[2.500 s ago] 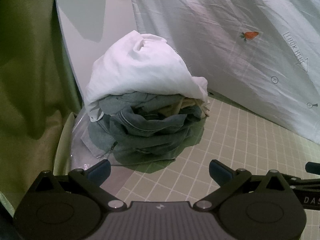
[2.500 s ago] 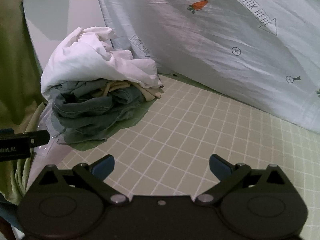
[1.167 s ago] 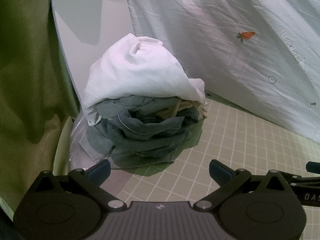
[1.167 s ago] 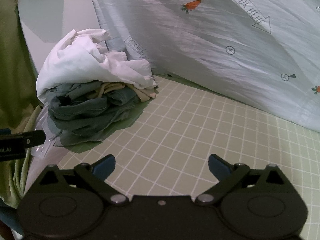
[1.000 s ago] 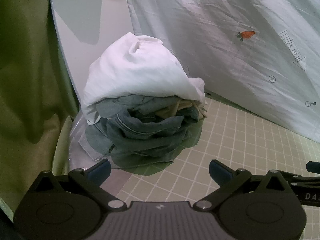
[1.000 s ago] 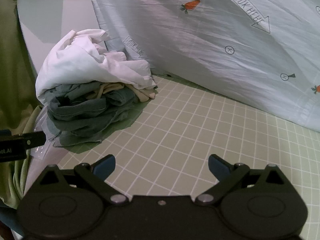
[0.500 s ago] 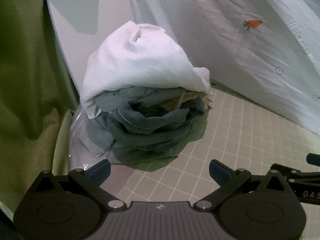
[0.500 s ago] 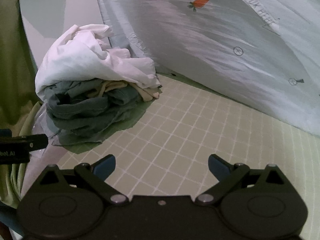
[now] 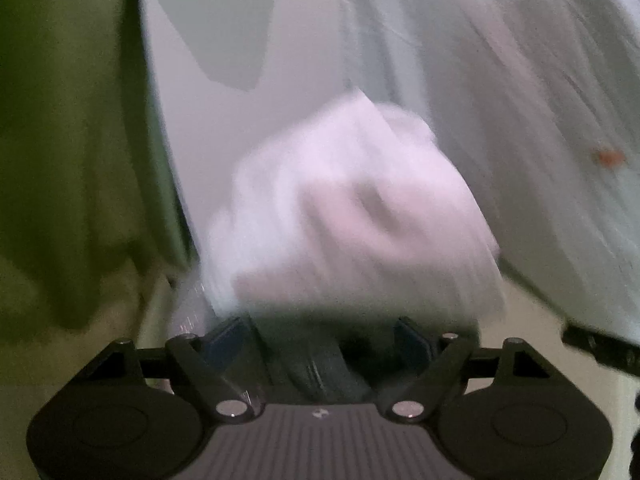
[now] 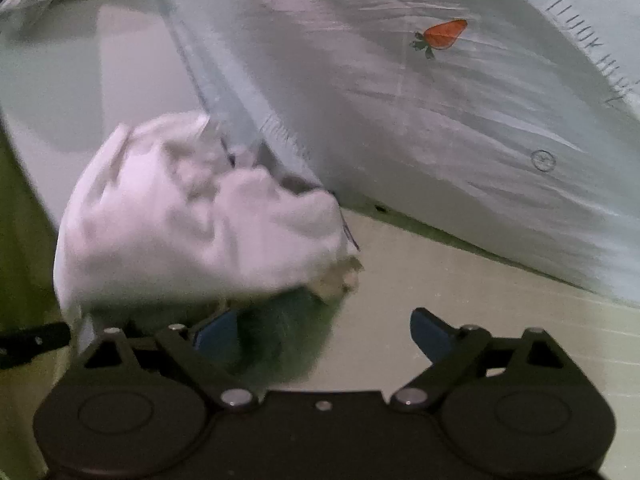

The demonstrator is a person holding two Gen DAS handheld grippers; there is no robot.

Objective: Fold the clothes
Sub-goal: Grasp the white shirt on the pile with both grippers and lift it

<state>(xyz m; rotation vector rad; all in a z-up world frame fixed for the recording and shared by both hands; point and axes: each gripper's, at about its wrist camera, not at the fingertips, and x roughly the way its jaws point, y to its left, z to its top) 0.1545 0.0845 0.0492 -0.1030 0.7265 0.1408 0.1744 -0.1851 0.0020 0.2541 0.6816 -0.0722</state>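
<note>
Looming far larger than half a second ago, the pile of clothes (image 9: 344, 216) now fills the middle of both wrist views, blurred by motion. A crumpled white garment (image 10: 188, 216) caps the pile; dark grey-blue denim (image 9: 316, 364) sits beneath it, and a scrap of beige cloth (image 10: 340, 276) pokes out at the pile's right edge. The pile rests at the left end of the pale checked bed surface (image 10: 460, 280), against the hanging carrot-print sheet (image 10: 440, 100) behind it. No container is visible. The left gripper (image 9: 320, 344) has closed in on the pile, fingers spread wide with the denim lying between them, not yet clamped. The right gripper (image 10: 324, 330) has likewise advanced, its fingers wide apart, the left one at the pile's lower edge, the right one over bare bed surface. Green fabric (image 9: 68, 160) hangs left of the pile.
</note>
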